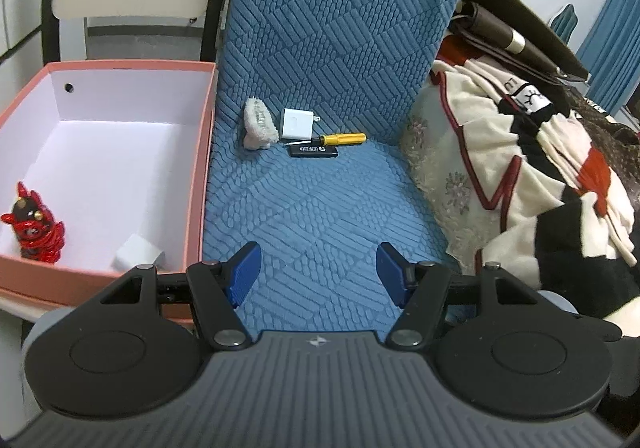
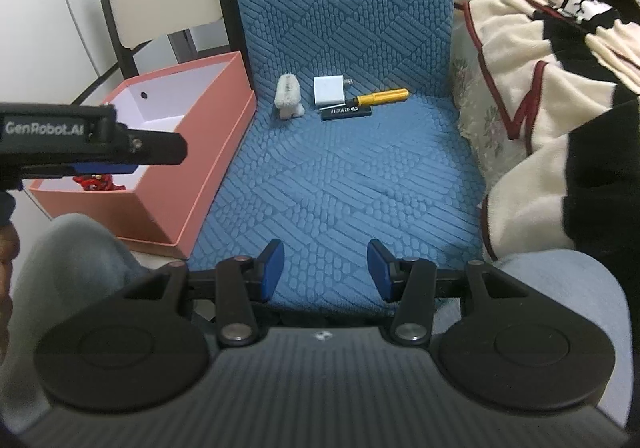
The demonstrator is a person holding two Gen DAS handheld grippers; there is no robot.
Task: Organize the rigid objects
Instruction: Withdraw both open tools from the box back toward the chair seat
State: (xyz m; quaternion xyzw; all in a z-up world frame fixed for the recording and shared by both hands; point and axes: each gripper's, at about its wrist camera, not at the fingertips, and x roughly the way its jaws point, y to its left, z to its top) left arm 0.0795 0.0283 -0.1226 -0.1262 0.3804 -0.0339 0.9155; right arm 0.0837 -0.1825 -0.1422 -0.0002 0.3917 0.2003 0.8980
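Blue cushion [image 1: 320, 207] bears white charger [image 1: 296, 123], yellow screwdriver [image 1: 344, 138], black stick [image 1: 314, 151], perhaps a brush [image 1: 259, 123].

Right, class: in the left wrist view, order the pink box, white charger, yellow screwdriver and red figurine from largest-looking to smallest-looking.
1. pink box, by far.
2. red figurine, though it sits nearer the camera.
3. yellow screwdriver and white charger: too alike to rank, one longer, one broader.

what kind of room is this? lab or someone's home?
Most likely a home, a bedroom or living room: a seat under a quilted blue cover, patterned blankets heaped beside it, and a pink cardboard box as the bin.
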